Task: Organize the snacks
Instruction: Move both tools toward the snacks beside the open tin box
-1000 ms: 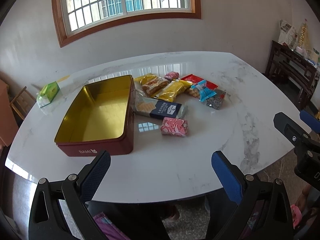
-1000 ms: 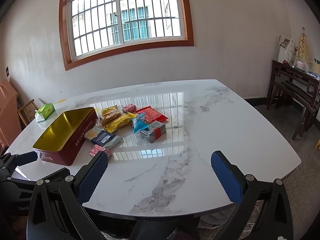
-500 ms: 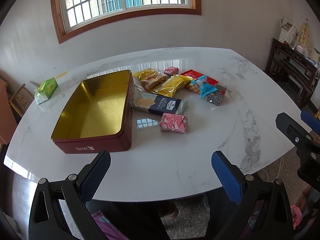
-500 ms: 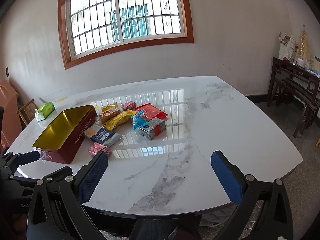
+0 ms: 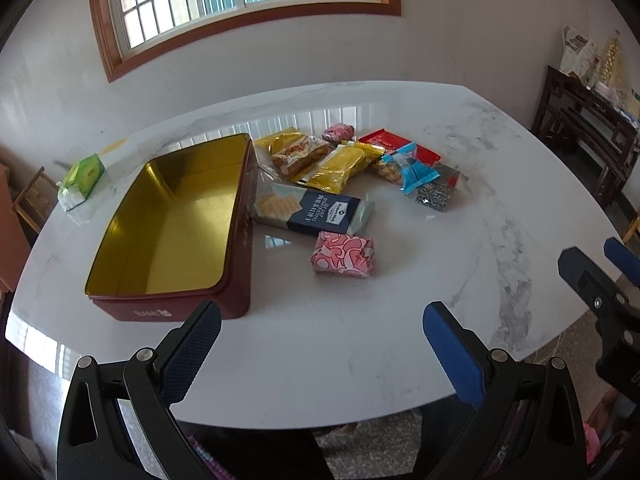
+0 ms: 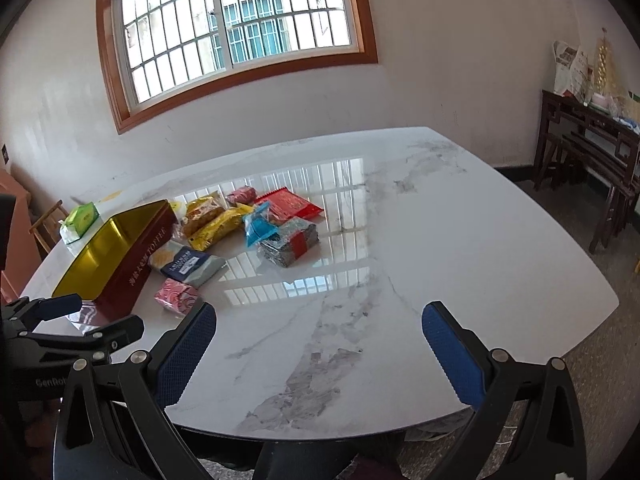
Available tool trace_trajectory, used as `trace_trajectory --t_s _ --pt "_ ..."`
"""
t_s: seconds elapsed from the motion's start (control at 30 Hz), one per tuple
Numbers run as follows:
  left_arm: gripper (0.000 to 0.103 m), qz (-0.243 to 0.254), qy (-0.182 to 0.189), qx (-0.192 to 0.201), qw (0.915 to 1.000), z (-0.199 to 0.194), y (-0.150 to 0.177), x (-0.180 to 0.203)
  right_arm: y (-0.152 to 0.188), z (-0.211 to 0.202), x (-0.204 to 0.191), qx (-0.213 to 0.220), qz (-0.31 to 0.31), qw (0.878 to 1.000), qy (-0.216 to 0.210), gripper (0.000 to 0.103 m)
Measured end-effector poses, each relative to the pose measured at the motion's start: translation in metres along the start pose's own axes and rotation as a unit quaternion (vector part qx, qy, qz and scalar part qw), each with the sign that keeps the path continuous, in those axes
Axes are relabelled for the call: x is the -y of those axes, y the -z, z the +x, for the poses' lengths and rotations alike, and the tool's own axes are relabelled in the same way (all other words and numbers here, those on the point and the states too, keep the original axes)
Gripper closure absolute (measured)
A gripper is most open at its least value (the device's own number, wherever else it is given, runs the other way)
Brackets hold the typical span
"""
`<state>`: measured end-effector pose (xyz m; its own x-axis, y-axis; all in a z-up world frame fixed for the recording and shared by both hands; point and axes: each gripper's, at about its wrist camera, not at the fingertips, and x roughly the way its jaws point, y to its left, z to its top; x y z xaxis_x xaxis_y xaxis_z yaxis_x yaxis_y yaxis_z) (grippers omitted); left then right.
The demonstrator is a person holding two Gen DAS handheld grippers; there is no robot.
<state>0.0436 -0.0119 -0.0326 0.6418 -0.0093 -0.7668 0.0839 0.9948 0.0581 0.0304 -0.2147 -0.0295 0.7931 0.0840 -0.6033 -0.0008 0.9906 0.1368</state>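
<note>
Both grippers' jaws wide apart, empty, above bare marble table (image 6: 460,248) edge near tin (image 5: 168,224).

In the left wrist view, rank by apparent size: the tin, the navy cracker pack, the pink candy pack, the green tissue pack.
1. tin
2. navy cracker pack
3. pink candy pack
4. green tissue pack, though it lies farther off, so this last place is unsure.

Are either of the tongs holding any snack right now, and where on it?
Nothing is held. The left tongs and right tongs both stand open and empty over the white marble table, short of the snack packets.
</note>
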Motion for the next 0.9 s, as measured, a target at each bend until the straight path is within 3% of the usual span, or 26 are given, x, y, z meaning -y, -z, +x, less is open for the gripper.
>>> trace_trajectory --t_s 0.47,0.73,0.9 --pt "0.002 -0.007 0.019 -0.051 0.9985 0.047 -0.031 0.006 0.003 0.036 0.021 -0.032 0.031 0.999 -0.011 0.0" --pt "0.002 -0.036 0.036 -0.091 0.9945 0.072 -0.039 -0.001 0.008 0.051 0.033 -0.05 0.048 0.997 -0.02 0.0" --pt "0.002 -0.04 0.034 -0.09 0.9946 0.08 -0.044 0.0 0.011 0.06 0.038 -0.061 0.057 0.996 -0.026 0.0"
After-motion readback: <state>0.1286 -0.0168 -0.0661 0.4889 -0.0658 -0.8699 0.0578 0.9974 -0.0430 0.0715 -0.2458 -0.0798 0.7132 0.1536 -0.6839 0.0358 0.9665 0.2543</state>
